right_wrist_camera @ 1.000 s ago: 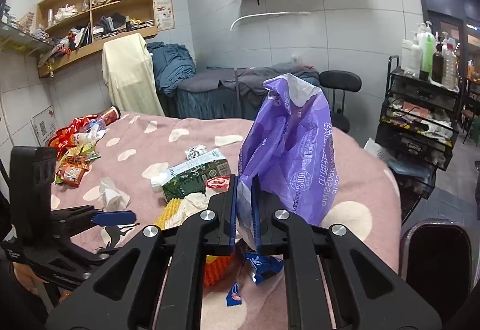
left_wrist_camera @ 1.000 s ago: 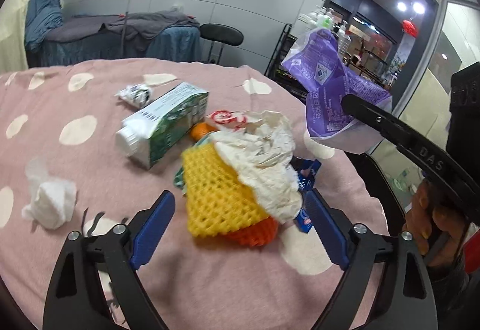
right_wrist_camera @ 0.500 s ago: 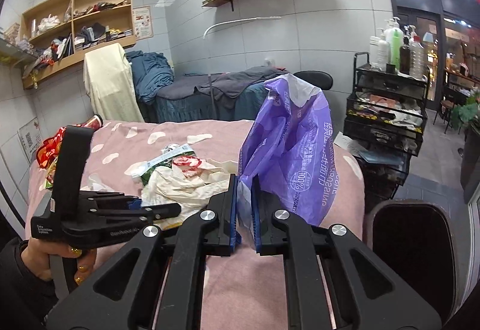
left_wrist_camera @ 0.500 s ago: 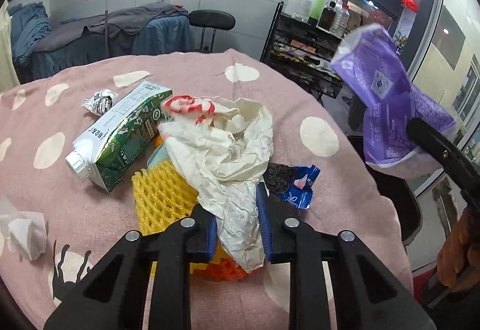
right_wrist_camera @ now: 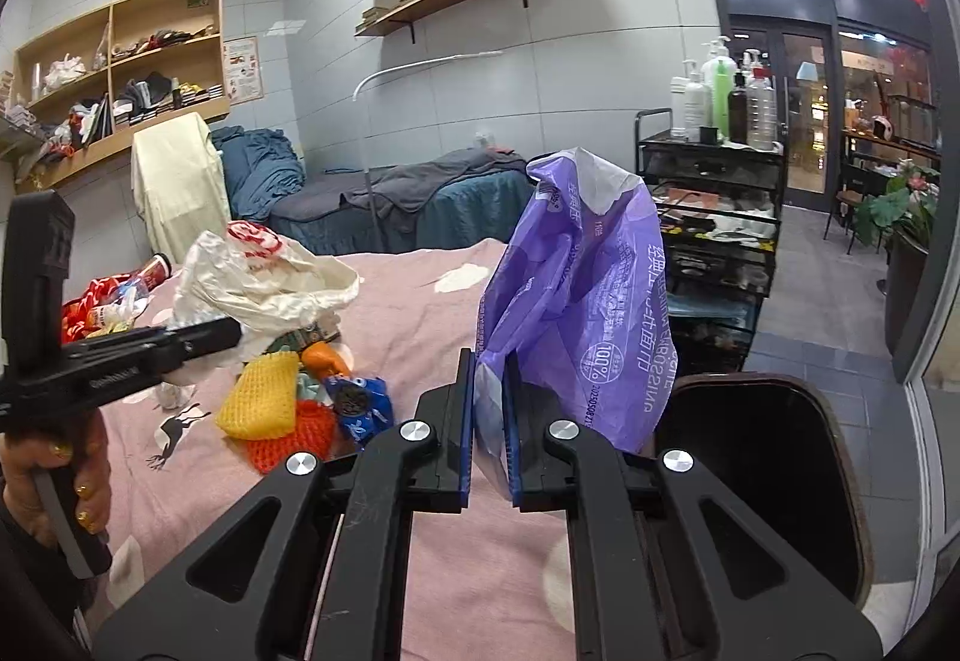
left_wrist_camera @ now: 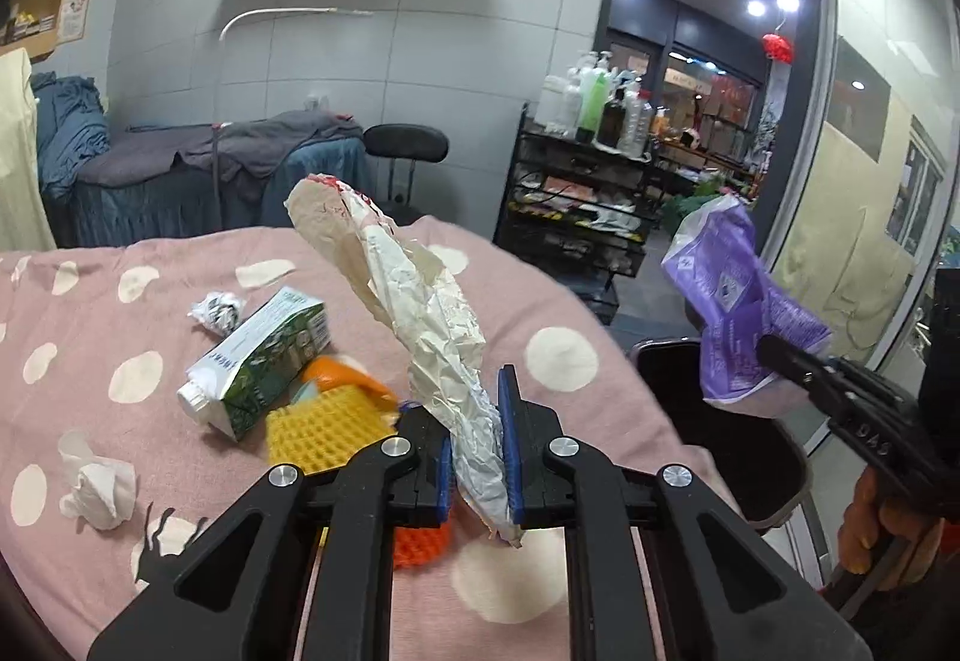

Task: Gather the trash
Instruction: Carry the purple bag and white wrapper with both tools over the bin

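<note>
the left gripper [left_wrist_camera: 474, 451] has just been closing and now pinches the crumpled paper wrapper [left_wrist_camera: 414, 301], lifted off the pink polka-dot surface [left_wrist_camera: 90, 361]; a second ago its fingers stood wide around the pile. the right gripper [right_wrist_camera: 489, 433] clamps the purple bag [right_wrist_camera: 576, 301] near the black trash bin [right_wrist_camera: 768, 451] at 3 o'clock. best to swing the wrapper over the bin's mouth before letting go.

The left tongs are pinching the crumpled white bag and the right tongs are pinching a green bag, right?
Not quite. The bag in the right tongs is purple, not green: the purple bag shows in the right wrist view. The left tongs do pinch the crumpled white bag.
</note>
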Demonstrator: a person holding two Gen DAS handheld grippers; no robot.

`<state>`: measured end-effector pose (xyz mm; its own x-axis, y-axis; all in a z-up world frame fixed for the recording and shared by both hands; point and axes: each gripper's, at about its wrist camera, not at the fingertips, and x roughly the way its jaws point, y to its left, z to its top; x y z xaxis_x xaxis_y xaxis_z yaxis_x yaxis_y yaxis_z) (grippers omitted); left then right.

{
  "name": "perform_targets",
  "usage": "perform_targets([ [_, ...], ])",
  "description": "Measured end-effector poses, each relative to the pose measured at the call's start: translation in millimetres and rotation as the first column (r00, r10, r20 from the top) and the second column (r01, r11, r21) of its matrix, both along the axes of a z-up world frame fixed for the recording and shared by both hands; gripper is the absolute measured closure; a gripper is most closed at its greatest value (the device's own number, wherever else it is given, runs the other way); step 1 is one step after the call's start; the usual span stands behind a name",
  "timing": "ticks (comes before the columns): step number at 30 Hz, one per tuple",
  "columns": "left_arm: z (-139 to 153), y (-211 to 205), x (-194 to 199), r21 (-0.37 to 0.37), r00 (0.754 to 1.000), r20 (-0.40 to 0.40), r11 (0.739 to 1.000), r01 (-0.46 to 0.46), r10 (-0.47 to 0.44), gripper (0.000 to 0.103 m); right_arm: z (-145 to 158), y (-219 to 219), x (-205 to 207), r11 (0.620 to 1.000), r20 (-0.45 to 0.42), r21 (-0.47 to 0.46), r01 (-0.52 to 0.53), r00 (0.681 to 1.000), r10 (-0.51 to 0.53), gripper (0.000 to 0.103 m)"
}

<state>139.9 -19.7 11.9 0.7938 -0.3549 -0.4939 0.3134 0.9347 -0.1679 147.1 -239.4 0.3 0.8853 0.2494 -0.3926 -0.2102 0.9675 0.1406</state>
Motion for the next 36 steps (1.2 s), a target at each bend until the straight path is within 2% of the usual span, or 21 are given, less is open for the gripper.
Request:
perform_targets([
  [9, 9.7, -58.3, -13.6, -0.021, 0.987, 0.032, 0.987, 0.16, -0.159, 0.09, -8.6, -46.7, -17.1, 0.992, -0.032, -0.004, 0.126, 0.992, -0.126, 0.093],
  [16, 4.4, -109.8, -12.5, 0.003, 0.964, 0.033, 0.965, 0.263, -0.263, 0.09, -35.2, -86.8, -15.9, 0.978, -0.115, 0.015, 0.208, 0.972, -0.205, 0.093],
  [22, -3.1, -137.2, -9.2, 0.012, 0.949, 0.009, 0.949, 0.316, -0.316, 0.09, -65.5, -113.8, -7.2, 0.967, -0.195, 0.041, 0.251, 0.951, -0.238, 0.093],
  [32, -18.3, -166.2, -5.9, 0.026, 0.931, -0.049, 0.932, 0.362, -0.361, 0.09, -110.7, -131.6, 20.4, 0.954, -0.331, 0.069, 0.291, 0.909, -0.253, 0.093],
  [34, -20.3, -168.7, -4.8, 0.031, 0.929, -0.057, 0.929, 0.368, -0.366, 0.09, -118.9, -132.4, 26.1, 0.952, -0.363, 0.067, 0.3, 0.896, -0.257, 0.09],
  [35, -21.4, -170.6, -4.5, 0.033, 0.928, -0.061, 0.928, 0.371, -0.369, 0.09, -121.4, -132.5, 26.8, 0.95, -0.371, 0.065, 0.307, 0.891, -0.263, 0.08],
  [36, -21.4, -172.7, -5.3, 0.033, 0.926, -0.064, 0.927, 0.374, -0.371, 0.09, -123.9, -132.1, 27.7, 0.947, -0.378, 0.06, 0.316, 0.885, -0.272, 0.06],
])
